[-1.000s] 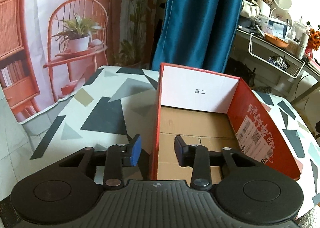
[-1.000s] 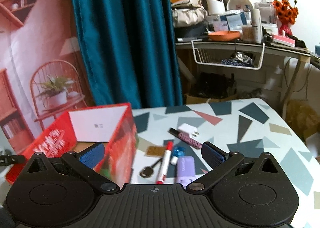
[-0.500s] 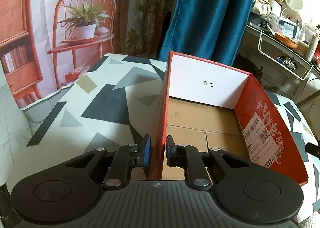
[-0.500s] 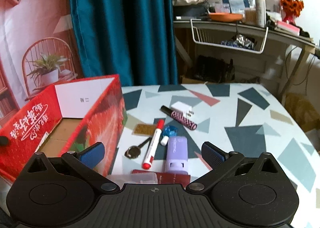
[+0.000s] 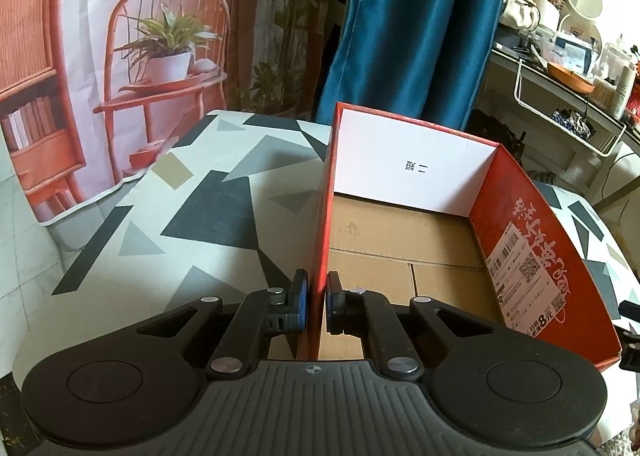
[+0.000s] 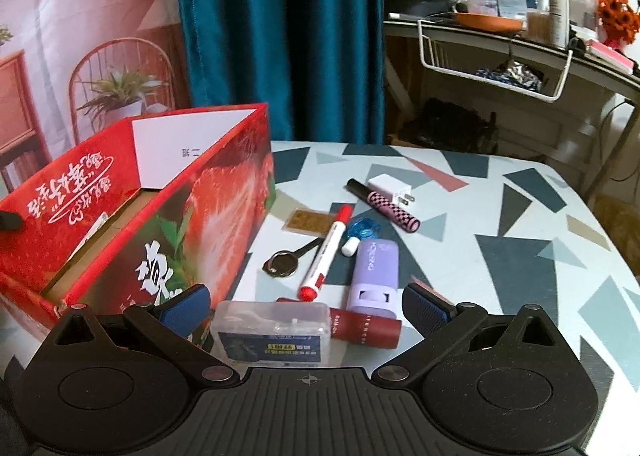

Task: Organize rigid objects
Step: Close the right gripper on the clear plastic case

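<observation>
The red box stands open on the patterned desk, its cardboard floor bare; my left gripper has just been closing and its jaws are now clamped on the box's near left wall, one blue pad outside it and one inside, the wall upright between them.

In the right wrist view the same box sits to the left, and the small things lie on the desk to its right; my right gripper hangs over them with its jaws wide apart, gripping nothing. Between the jaws, nearest the camera, lies a clear plastic case with a dark label; just behind it a dark red tube lies crosswise, touching the case's right end; a lilac case lies lengthwise just beyond the tube, closer to the right pad. Further out I see a red-capped marker, a round metal spoon-like piece, a small white cap, a blue ring-shaped thing, a gold card, a pink chequered tube and a white plug touching it; all are outside the box.
</observation>
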### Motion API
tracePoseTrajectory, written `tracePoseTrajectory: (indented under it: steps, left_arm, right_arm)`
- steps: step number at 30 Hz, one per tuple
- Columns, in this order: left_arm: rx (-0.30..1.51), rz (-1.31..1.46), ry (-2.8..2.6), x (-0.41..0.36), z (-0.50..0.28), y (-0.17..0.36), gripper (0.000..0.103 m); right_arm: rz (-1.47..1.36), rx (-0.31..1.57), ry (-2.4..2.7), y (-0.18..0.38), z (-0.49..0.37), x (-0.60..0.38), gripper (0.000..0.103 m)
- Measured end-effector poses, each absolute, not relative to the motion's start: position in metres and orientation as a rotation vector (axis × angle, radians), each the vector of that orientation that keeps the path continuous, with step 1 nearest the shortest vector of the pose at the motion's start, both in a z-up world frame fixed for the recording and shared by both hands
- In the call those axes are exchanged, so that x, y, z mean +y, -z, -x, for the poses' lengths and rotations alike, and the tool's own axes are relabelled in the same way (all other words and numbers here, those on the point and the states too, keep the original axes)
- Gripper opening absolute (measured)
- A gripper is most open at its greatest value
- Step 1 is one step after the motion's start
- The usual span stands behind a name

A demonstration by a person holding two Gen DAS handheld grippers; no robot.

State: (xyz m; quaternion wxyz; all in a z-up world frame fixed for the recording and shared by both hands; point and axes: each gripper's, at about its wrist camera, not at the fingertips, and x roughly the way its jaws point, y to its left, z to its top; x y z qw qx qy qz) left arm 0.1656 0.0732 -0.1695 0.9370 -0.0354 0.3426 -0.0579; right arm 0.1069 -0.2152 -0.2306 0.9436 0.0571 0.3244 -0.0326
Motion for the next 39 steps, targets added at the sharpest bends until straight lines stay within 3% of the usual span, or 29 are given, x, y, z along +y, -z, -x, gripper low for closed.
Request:
tracePoseTrajectory:
  steps: [12,16,22,25,39]
  left_arm:
    - [0.687,0.070,0.098,0.070,-0.163,0.170,0.010]
    - [0.689,0.070,0.099,0.071,-0.163,0.169,0.010]
    - [0.687,0.069,0.095,0.072,-0.164,0.170,0.010]
    - [0.682,0.066,0.091,0.070,-0.162,0.170,0.010]
    - [0.676,0.046,0.079,0.066,-0.161,0.170,0.011]
  right_arm:
    - [-0.149,0.689,0.001,0.247,-0.114,-0.216,0.097]
    - [-0.120,0.677,-0.045,0.255,-0.118,-0.213,0.088]
    - [-0.130,0.687,-0.074,0.264,-0.123,-0.215,0.086]
    - [-0.123,0.674,-0.062,0.265,-0.122,-0.217,0.078]
    - [-0.162,0.675,0.015,0.267,-0.118,-0.230,0.078]
